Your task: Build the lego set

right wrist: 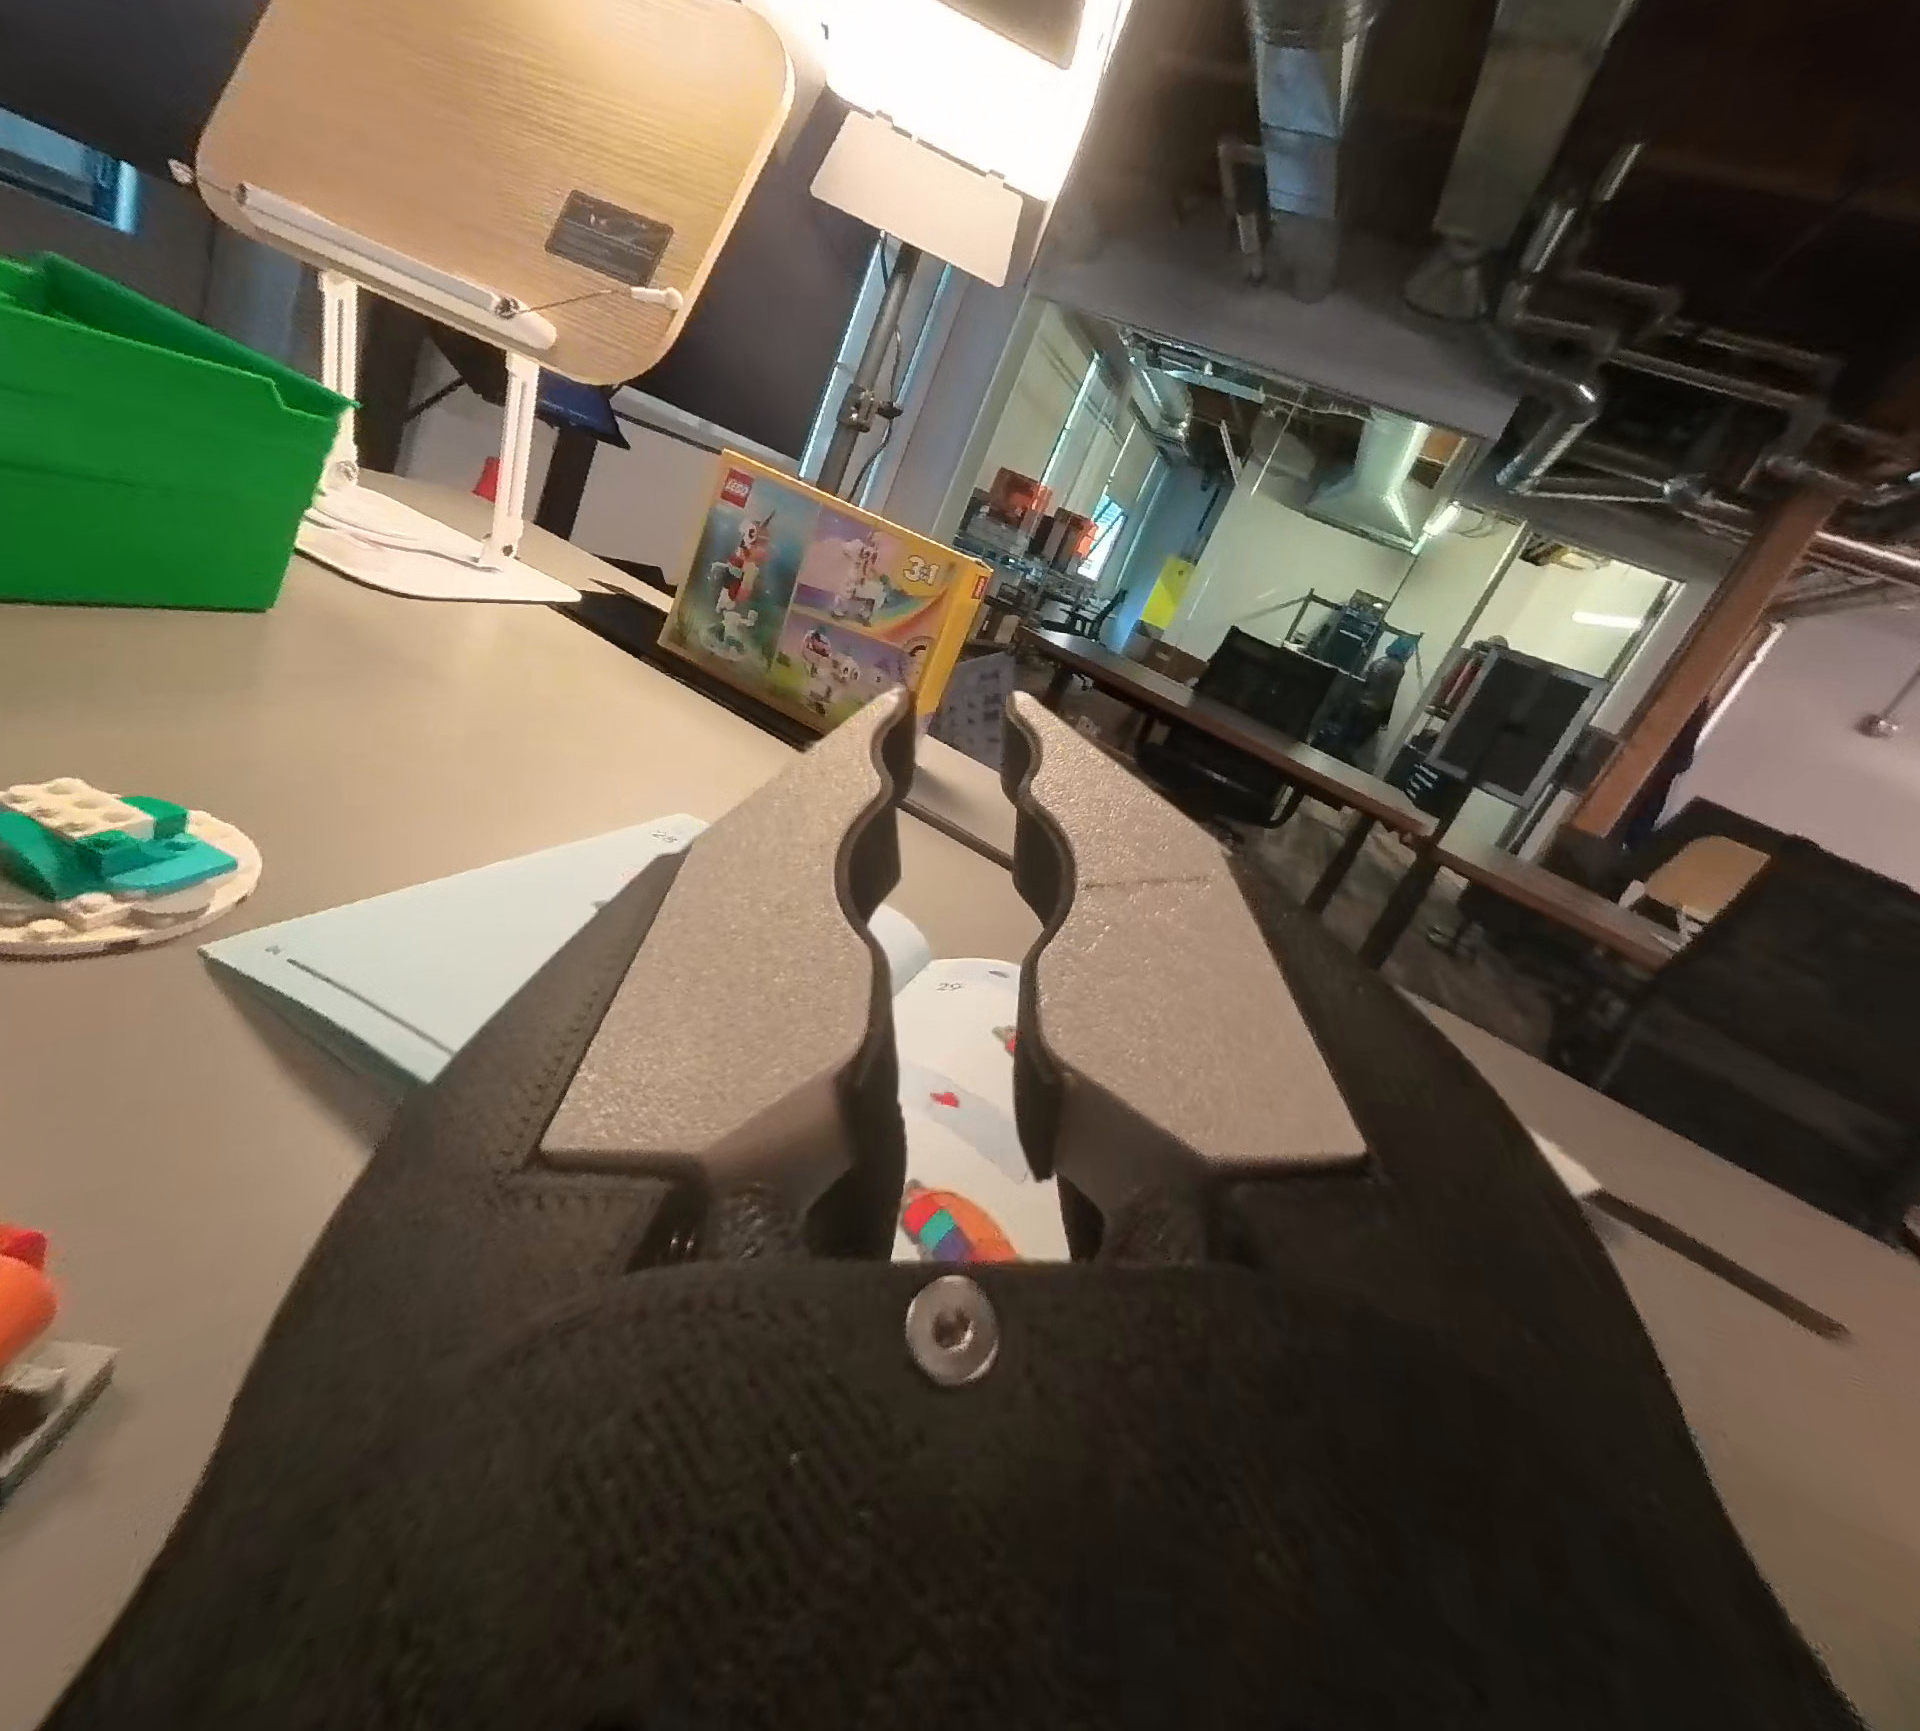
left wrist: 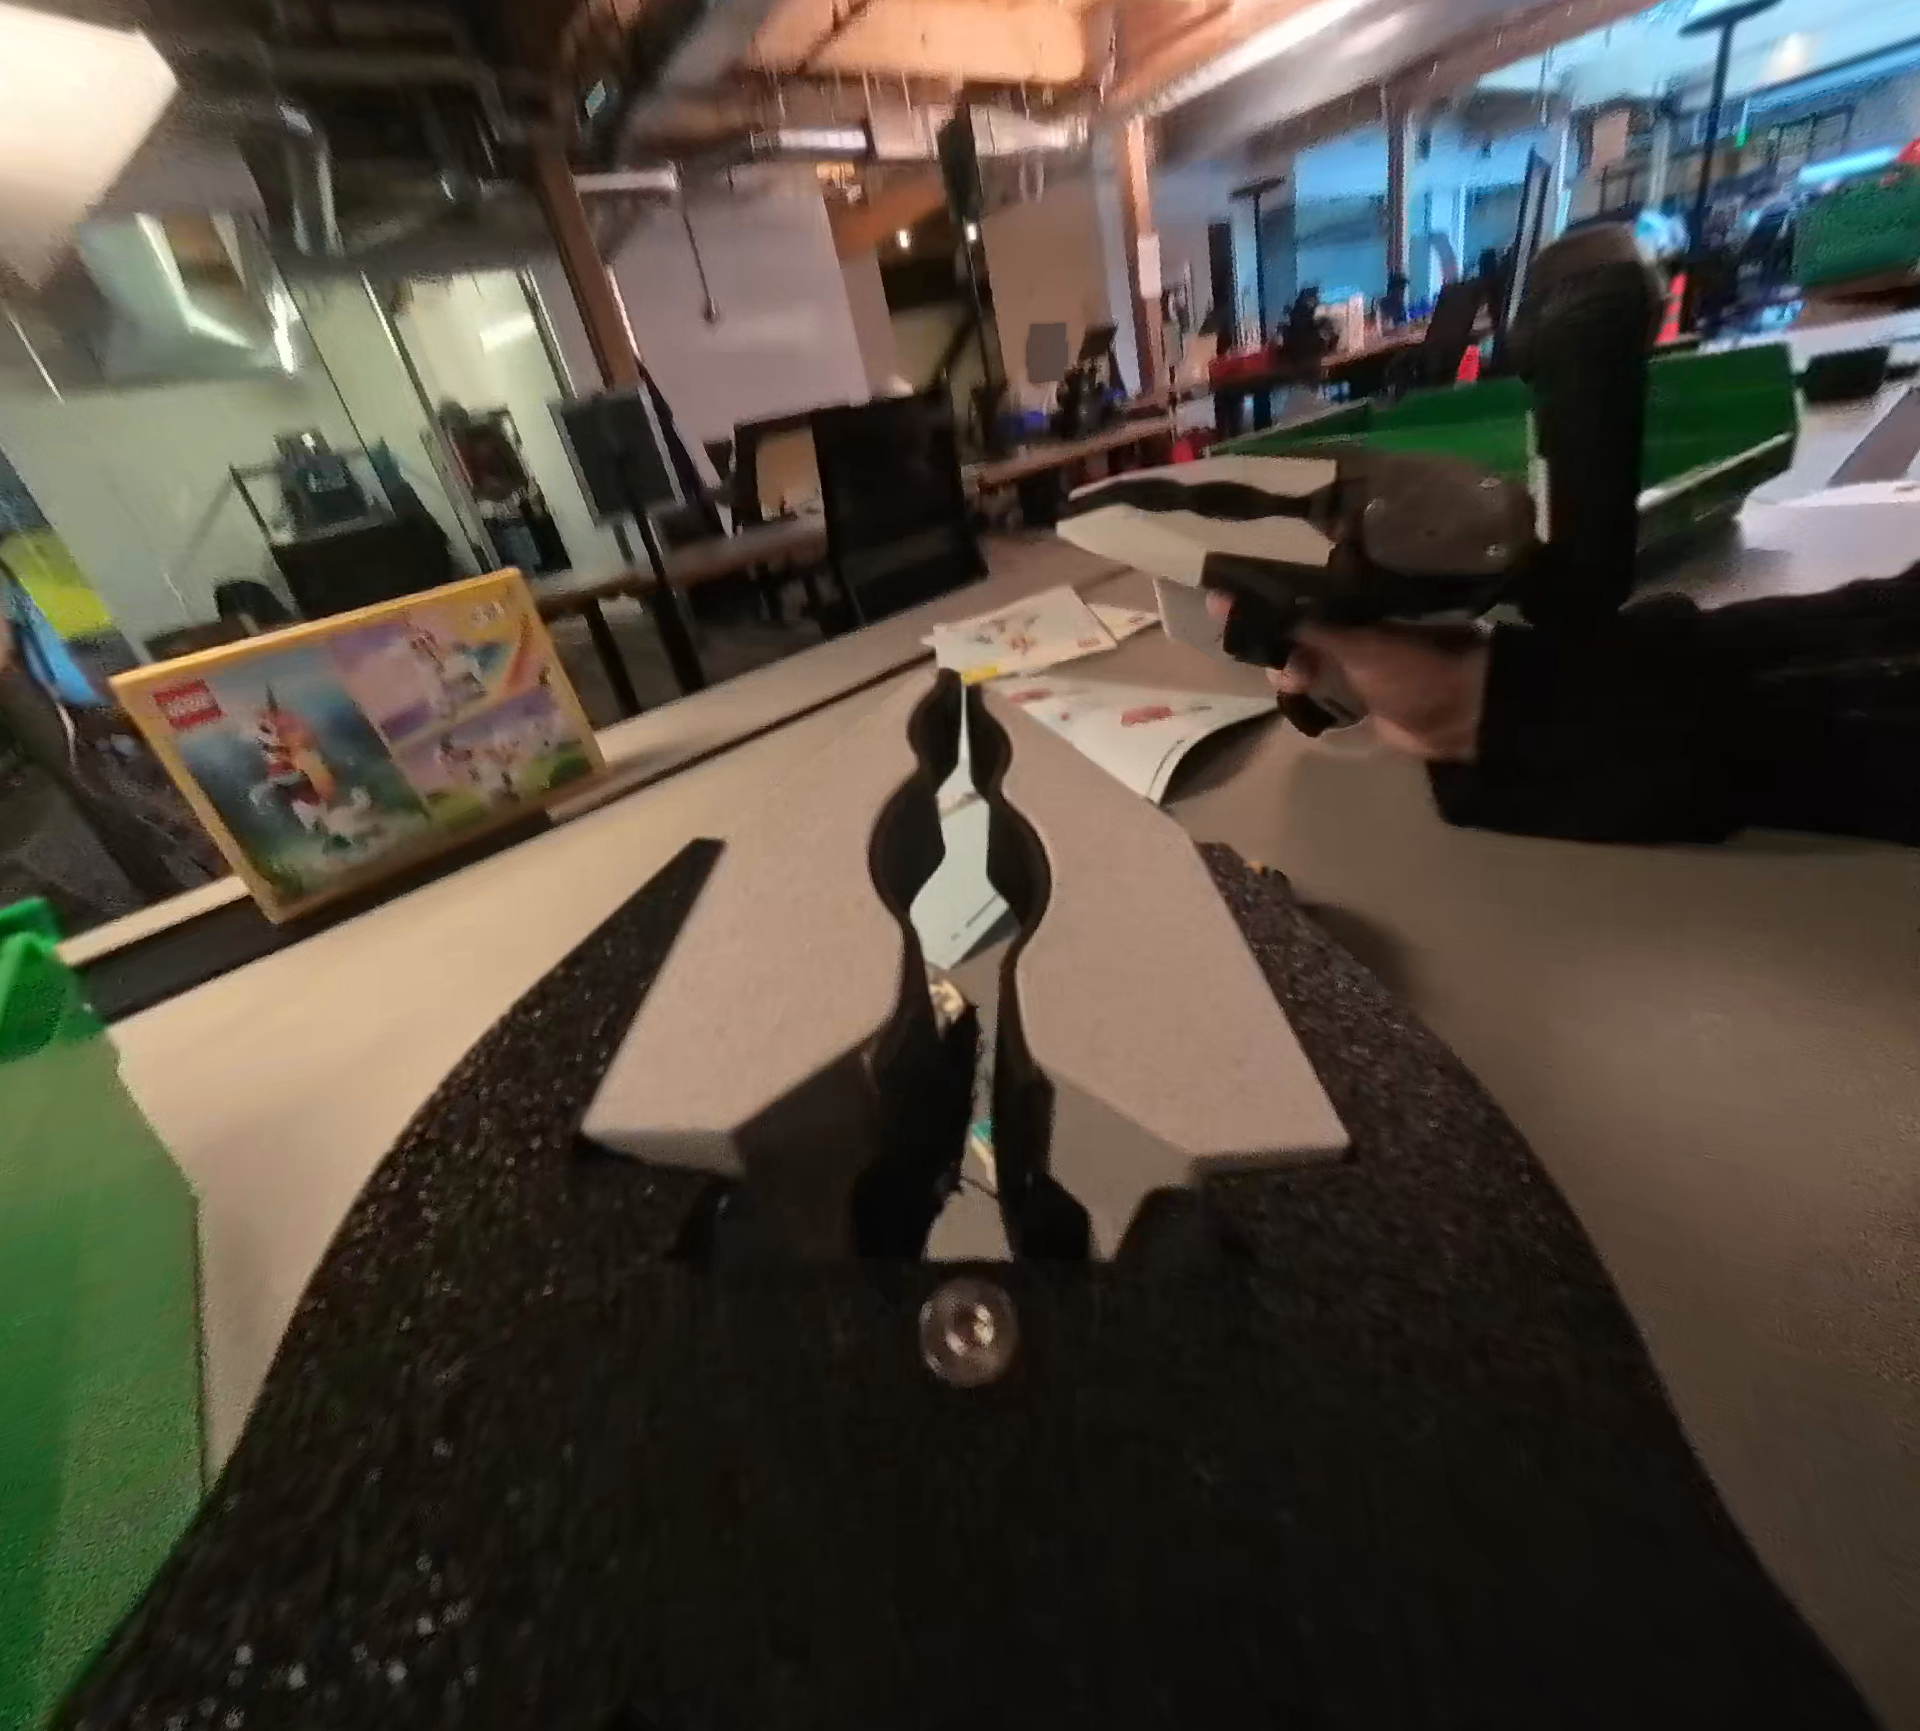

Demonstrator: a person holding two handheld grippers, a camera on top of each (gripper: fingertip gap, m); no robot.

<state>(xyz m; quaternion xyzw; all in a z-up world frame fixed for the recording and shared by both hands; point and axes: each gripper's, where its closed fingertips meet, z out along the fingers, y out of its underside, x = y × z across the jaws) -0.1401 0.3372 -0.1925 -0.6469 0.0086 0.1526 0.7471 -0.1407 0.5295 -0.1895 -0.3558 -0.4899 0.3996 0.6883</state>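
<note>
Build partly done: a teal-and-white brick assembly on a round white plate [right wrist: 114, 860] stands unfinished.
Left gripper [left wrist: 961, 694] jaws nearly together, right gripper [right wrist: 956, 715] jaws slightly apart (both empty); open pale-blue paper instruction booklet [right wrist: 436, 964] lies beneath.

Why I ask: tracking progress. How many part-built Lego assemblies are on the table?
2. Teal-and-white assembly on a round white plate, left; orange assembly, cut off at the lower-left edge. Others may be hidden.

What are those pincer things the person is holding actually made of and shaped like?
Each is a handheld tool. The left gripper and right gripper both have two flat grey fingers with wavy black inner edges, set in a rough, grainy black body with one silver screw in the middle. Seen from the side, the right one has a black pistol-style handle. The person wears a dark sleeve.
</note>
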